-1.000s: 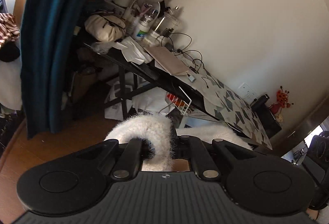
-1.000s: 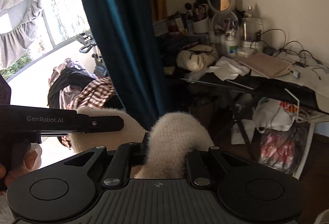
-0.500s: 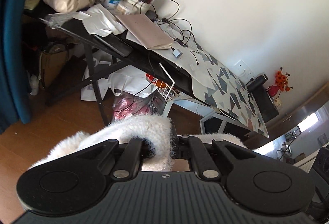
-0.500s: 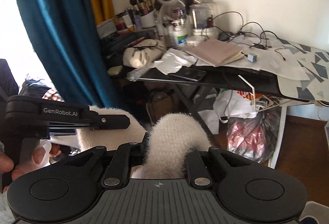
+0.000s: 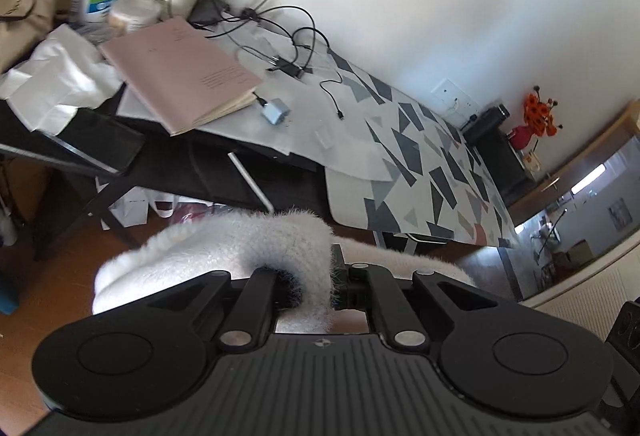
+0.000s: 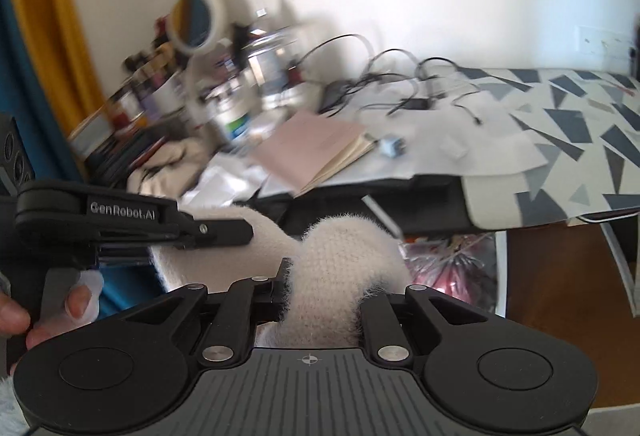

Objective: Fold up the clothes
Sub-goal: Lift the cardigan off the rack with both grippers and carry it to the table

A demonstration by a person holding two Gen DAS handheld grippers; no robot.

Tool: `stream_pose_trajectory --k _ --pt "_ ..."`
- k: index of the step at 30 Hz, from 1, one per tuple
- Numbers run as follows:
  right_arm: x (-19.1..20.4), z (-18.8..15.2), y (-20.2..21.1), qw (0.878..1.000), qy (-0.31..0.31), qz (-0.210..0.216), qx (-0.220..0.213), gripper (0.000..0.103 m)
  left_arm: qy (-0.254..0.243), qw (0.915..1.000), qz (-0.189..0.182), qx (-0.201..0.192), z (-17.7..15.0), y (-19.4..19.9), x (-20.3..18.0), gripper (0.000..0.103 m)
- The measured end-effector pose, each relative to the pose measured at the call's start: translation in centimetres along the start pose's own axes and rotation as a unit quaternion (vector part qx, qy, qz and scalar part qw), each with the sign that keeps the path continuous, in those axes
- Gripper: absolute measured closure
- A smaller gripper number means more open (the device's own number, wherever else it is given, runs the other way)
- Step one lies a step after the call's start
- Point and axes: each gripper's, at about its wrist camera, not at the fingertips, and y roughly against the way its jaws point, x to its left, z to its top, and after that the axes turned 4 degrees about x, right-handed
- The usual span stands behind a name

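Note:
A fluffy white knitted garment (image 5: 248, 248) is bunched up over the fingers of my left gripper (image 5: 320, 276), which is shut on a fold of it. In the right wrist view the same cream garment (image 6: 344, 256) bulges between the fingers of my right gripper (image 6: 320, 284), also shut on it. The left gripper (image 6: 224, 232) shows there from the side at the left, with the person's hand (image 6: 76, 300) on its handle and the garment stretched between the two grippers. Both fingertips are buried in the fluff.
Ahead stands a table with a grey triangle-patterned cloth (image 5: 420, 172), a pink notebook (image 5: 180, 76), tangled cables (image 5: 280, 36), bottles and a round mirror (image 6: 192, 18). Bags (image 6: 452, 260) lie under it on the wooden floor (image 5: 60, 268). A blue and yellow curtain (image 6: 24, 36) hangs at the left.
Both grippers swung right across the room with the garment held in them. The blue curtain slid out of the left view and the patterned table came closer.

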Motion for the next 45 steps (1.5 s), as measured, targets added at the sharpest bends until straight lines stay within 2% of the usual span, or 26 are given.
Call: stream_pose_trajectory --k 5,13,20,27,33,40,45 --pt "-6.7 3.2 -1.1 1.0 -0.018 0.004 -0.015 0.092 0.004 0.9998 0.017 -0.003 1.8 -4.6 -3.9 0.096" --pt "-19.9 9.1 -0.4 0.999 0.001 0.053 -0.01 0.092 0.032 0.9977 0.035 -0.048 3.0 -10.6 -13.2 0.096" --pt "-26.9 12.7 1.3 0.999 0.029 0.043 -0.017 0.092 0.047 0.9962 0.032 -0.067 3.3 -14.8 -17.7 0.096" --pt "-30.1 14.2 1.8 0.998 0.023 0.032 -0.041 0.092 0.027 0.9966 0.027 -0.073 4.6 -16.5 -19.7 0.096" --pt "-30.4 14.5 2.0 0.998 0.025 0.026 -0.043 0.092 0.021 0.9979 0.017 -0.059 5.9 -17.5 -19.5 0.096" --pt "-31.1 13.9 1.9 0.998 -0.026 0.019 -0.045 0.092 -0.021 0.9986 -0.04 -0.029 7.1 -18.5 -18.9 0.096" --pt "-31.8 14.8 3.7 0.997 -0.044 -0.015 -0.062 0.092 -0.025 0.9952 -0.091 -0.026 9.4 -19.0 -18.5 0.096"
